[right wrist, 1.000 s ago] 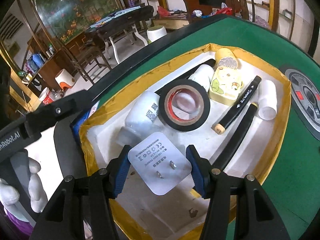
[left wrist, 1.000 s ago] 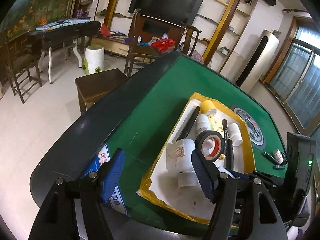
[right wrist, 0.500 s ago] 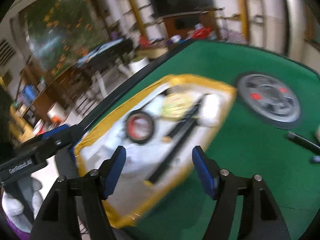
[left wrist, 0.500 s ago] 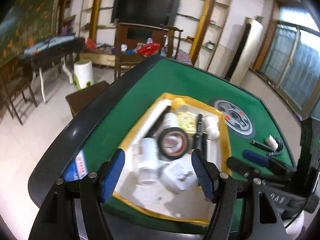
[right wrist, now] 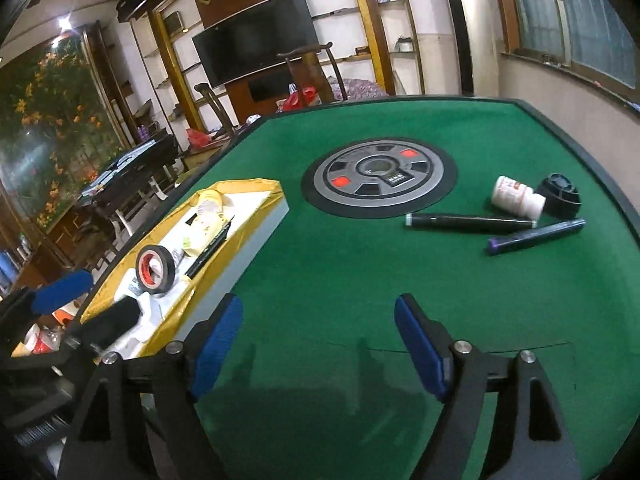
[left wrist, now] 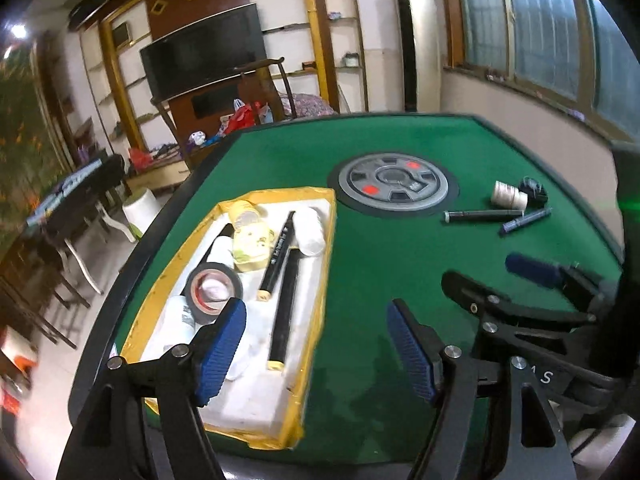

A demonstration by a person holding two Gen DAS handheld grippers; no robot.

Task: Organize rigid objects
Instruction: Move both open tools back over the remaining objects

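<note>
A yellow-rimmed white tray (left wrist: 320,264) (right wrist: 256,224) lies on the left of the green table. It holds a black tape roll (left wrist: 214,290) (right wrist: 155,270), black markers (left wrist: 285,312), white bottles and a yellow case (left wrist: 253,242). On the felt at the right lie a white bottle (right wrist: 518,196) (left wrist: 509,195), a black marker (right wrist: 468,222), a purple marker (right wrist: 536,236) and a black cap (right wrist: 560,198). My left gripper (left wrist: 316,344) is open and empty over the tray's near right edge. My right gripper (right wrist: 320,344) is open and empty above bare felt, right of the tray.
A round grey dial panel (right wrist: 378,176) (left wrist: 394,184) is set in the table's middle. The table's dark rim (right wrist: 600,164) runs along the right. Chairs, a TV wall and a side table stand beyond the far edge.
My right gripper let go of the white plug adapter in the tray, opened and swung right over the felt. My left gripper also swung right, bringing the loose items into view.
</note>
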